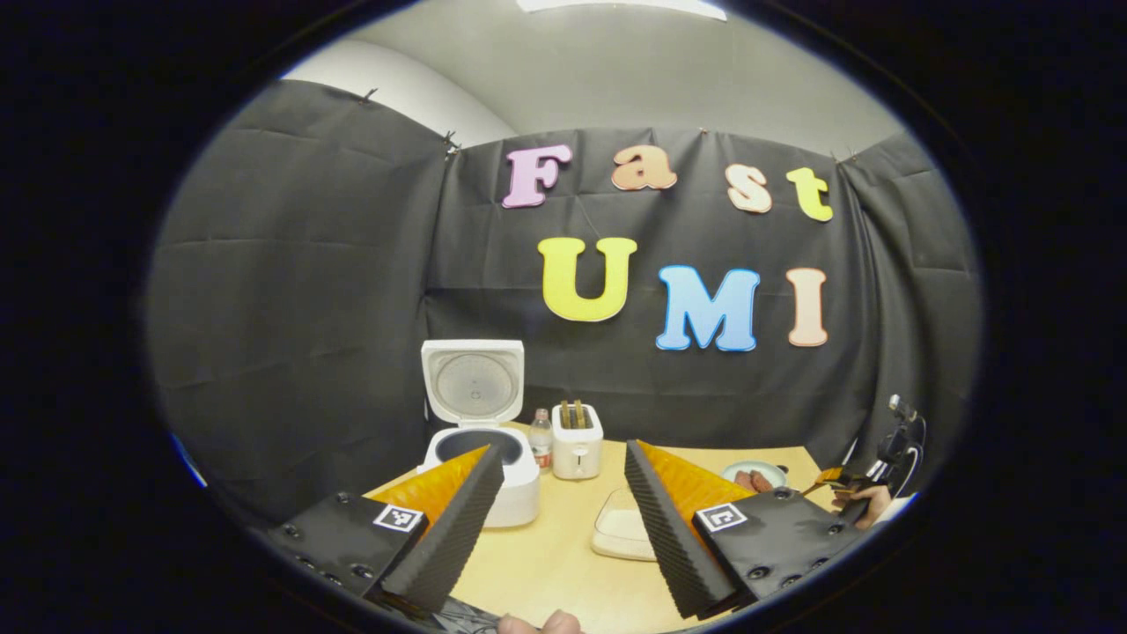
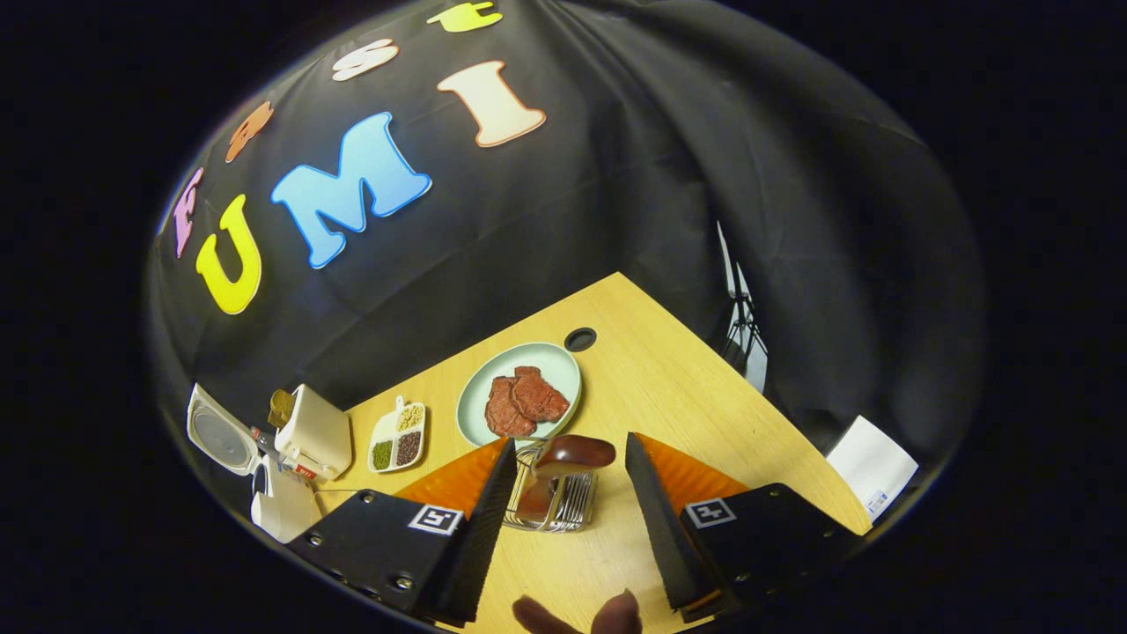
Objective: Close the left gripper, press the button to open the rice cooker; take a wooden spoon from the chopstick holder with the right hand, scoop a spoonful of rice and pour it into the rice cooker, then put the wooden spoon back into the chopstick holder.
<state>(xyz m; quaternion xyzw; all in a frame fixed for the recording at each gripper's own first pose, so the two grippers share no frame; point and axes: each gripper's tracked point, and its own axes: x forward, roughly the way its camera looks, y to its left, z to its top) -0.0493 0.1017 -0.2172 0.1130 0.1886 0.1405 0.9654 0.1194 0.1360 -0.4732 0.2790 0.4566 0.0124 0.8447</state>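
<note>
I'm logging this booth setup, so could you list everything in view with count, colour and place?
rice cooker: one, white, lid open, table's back left
bottle: one, clear, beside cooker
toaster: one, cream, right of bottle
rice container: one, pale, table centre
plate: one, pale green, holding red meat
divided dish: one, white, grains inside
chopstick holder: one, wire, holding wooden spoon
table: one, light wood
left claw: one, open
right claw: one, open, around holder

Toaster (image 1: 577, 440) right of rice cooker (image 1: 493, 471); bottle (image 1: 541, 438) between.

Black cloth wall (image 1: 299, 291) (creased, pinned at top), grey ceiling (image 1: 634, 79), light wooden table (image 2: 669, 379)
</note>
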